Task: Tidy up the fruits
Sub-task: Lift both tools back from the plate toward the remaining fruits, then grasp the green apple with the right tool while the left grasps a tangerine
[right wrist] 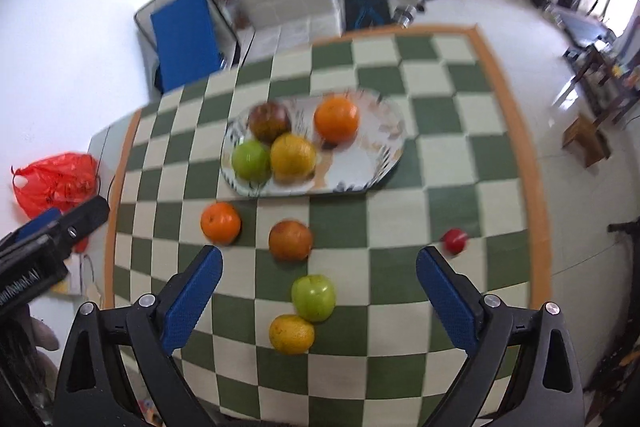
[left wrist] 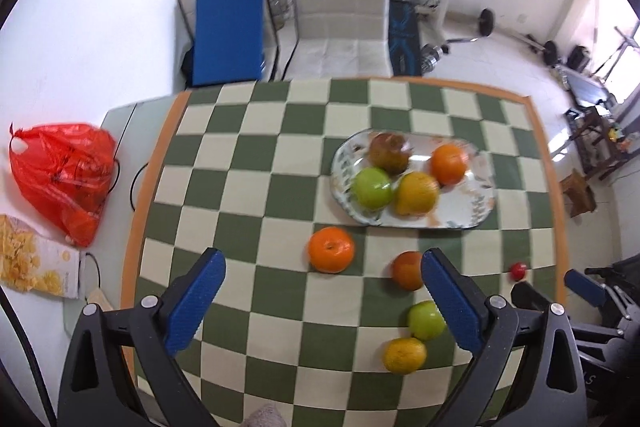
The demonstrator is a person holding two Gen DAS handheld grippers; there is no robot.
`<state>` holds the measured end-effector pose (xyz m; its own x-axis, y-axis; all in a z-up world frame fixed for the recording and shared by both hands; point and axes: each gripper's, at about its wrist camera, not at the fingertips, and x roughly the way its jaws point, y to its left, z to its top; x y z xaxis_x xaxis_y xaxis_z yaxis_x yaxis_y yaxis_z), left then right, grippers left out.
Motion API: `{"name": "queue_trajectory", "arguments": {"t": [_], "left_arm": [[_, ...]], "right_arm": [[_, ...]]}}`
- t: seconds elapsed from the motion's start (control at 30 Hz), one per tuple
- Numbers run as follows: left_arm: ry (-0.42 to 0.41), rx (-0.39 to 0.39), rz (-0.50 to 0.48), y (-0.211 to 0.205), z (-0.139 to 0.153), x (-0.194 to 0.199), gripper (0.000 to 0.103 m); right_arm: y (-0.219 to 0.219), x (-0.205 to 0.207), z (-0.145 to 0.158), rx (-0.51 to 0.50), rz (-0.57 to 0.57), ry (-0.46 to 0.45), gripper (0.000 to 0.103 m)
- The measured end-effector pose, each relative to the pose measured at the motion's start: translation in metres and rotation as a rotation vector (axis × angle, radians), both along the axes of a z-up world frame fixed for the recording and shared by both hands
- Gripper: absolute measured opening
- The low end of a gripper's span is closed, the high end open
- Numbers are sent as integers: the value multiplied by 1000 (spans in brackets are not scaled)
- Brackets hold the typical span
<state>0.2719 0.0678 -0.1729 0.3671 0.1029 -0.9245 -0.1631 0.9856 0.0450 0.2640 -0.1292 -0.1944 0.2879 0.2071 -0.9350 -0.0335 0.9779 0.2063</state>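
Both tongs hang wide open and empty above the checked cloth [right wrist: 340, 211]: the left gripper [left wrist: 322, 291] over the table's left half, the right gripper [right wrist: 318, 287] further right, over the loose fruit.

Left to right on the cloth lie an orange [right wrist: 220, 222], a reddish apple [right wrist: 290, 240], a green apple [right wrist: 313, 297] with a yellow citrus [right wrist: 291, 333] touching it on the near side, and, well apart on the right, a small red ball-like fruit [right wrist: 454, 240]. Beyond them the oval plate [right wrist: 372, 163] already holds four fruits clustered at its left end, its right end bare.

The green apple sits almost midway between the right gripper's fingers, just ahead and below, so I judge that hand nearer; the left is better placed for the orange. All are round, with no long axis to line up on.

The fruits look smooth and firm, likely to roll. The plate is glossy with a leafy pattern, the cloth soft and matte, the finger pads blue and ribbed.
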Motion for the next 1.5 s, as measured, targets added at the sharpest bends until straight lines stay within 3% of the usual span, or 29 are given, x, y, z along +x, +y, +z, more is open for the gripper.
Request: {"name": "queue_trajectory", "arguments": {"t": [0.2, 0.37, 0.47, 0.57, 0.6, 0.73, 0.77, 0.83, 0.93, 1.27, 1.43, 1.5], "left_arm": [[162, 26, 59, 23, -67, 13, 100], [292, -45, 38, 28, -120, 32, 100], [359, -98, 24, 28, -151, 48, 100], [395, -90, -25, 22, -174, 63, 100], [406, -85, -44, 19, -179, 67, 100], [434, -60, -155, 0, -201, 79, 99], [434, -61, -183, -5, -206, 81, 95], [444, -33, -225, -15, -215, 82, 61], [423, -10, -233, -19, -215, 78, 61], [461, -149, -139, -19, -212, -3, 61], [487, -151, -106, -27, -228, -21, 61], [475, -124, -124, -35, -227, -22, 61]], "right_arm": [[27, 13, -121, -17, 85, 243, 98], [40, 6, -177, 0, 72, 367, 92], [41, 3, -197, 22, 38, 406, 79], [43, 0, -206, 26, 17, 411, 68], [44, 0, -204, 5, 15, 399, 59], [35, 1, -203, -18, -26, 408, 59], [31, 0, -204, -27, -37, 408, 59], [26, 0, -204, -29, -48, 415, 59], [22, 2, -203, -42, -50, 416, 59], [16, 8, -204, 2, -17, 442, 63], [17, 5, -205, 3, 22, 465, 66], [19, 4, -204, -13, 40, 448, 60]]}}
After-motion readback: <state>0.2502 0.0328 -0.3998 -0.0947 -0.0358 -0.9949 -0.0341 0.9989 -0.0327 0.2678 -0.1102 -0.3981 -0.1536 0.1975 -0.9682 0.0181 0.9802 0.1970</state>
